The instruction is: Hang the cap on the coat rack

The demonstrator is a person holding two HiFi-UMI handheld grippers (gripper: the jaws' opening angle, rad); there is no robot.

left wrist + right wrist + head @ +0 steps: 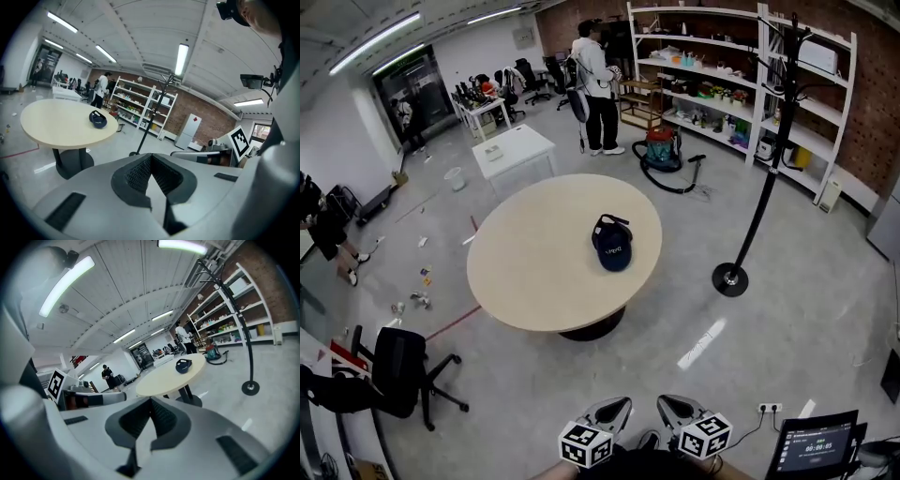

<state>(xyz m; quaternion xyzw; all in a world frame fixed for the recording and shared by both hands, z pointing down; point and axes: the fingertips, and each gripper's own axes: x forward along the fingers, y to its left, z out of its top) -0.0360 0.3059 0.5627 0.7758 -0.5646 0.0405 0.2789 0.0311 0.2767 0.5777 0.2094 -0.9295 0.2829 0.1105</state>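
Note:
A dark blue cap (612, 244) lies on the right part of the round beige table (534, 272), also seen as the cap (98, 119) and the cap (183, 365) from the gripper views. The black coat rack (766, 159) stands on the floor right of the table, its hooks bare; the coat rack (152, 115) and the coat rack (232, 315) show in both gripper views. My left gripper (616, 409) and right gripper (669, 409) sit side by side at the bottom edge, well short of the table. Both are shut and hold nothing, as the left gripper (150, 159) and the right gripper (150, 402) show.
A black office chair (403, 370) stands near the left. A person (597, 86) stands by the white shelving (712, 84), with a red-and-teal vacuum cleaner (662, 150) nearby. A white table (515, 152) sits behind the round one. A screen (814, 448) is at the bottom right.

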